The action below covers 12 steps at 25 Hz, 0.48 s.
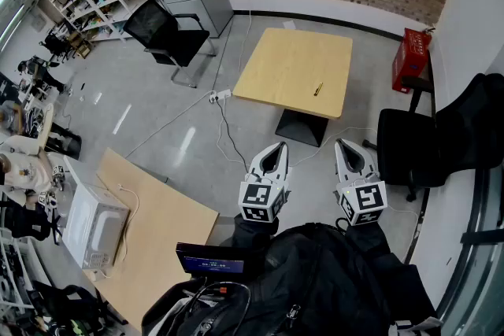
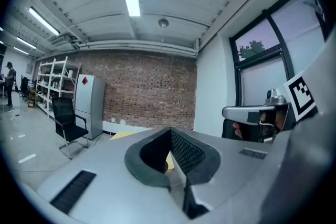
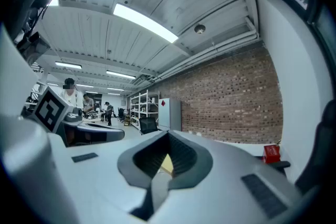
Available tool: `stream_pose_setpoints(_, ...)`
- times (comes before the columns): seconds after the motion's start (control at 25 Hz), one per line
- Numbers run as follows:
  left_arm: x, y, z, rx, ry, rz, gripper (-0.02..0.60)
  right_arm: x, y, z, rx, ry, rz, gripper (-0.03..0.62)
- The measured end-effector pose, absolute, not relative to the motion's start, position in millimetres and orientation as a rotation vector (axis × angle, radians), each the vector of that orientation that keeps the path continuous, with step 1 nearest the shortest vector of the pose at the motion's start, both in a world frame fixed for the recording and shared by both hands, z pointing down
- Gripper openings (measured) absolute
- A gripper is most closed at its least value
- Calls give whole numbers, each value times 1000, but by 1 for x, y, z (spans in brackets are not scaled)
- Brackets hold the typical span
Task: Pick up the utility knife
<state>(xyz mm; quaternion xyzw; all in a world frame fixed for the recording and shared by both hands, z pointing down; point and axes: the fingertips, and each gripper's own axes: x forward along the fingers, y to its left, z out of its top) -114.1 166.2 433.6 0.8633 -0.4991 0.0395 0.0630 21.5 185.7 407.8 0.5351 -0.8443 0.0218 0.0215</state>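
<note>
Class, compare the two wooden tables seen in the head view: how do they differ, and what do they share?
The far table carries only the small utility knife; the near table carries a white appliance. The far table's dark base shows; the near table's support does not. Both have light wooden tops.

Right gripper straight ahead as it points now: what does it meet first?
The right gripper meets open air, then probably the wooden table where the utility knife lies; depth is unclear.
</note>
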Motion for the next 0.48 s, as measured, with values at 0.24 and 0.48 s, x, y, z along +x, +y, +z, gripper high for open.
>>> stream_pose_setpoints(0.24, -116, 167, 430, 2606, -1520, 111, 0, 20, 190, 406, 1638, -2627, 59, 5)
stream_pose_setpoints(0.48, -116, 169, 428, 2603, -1529, 110, 0, 15, 195, 410, 1598, -2639, 70, 5)
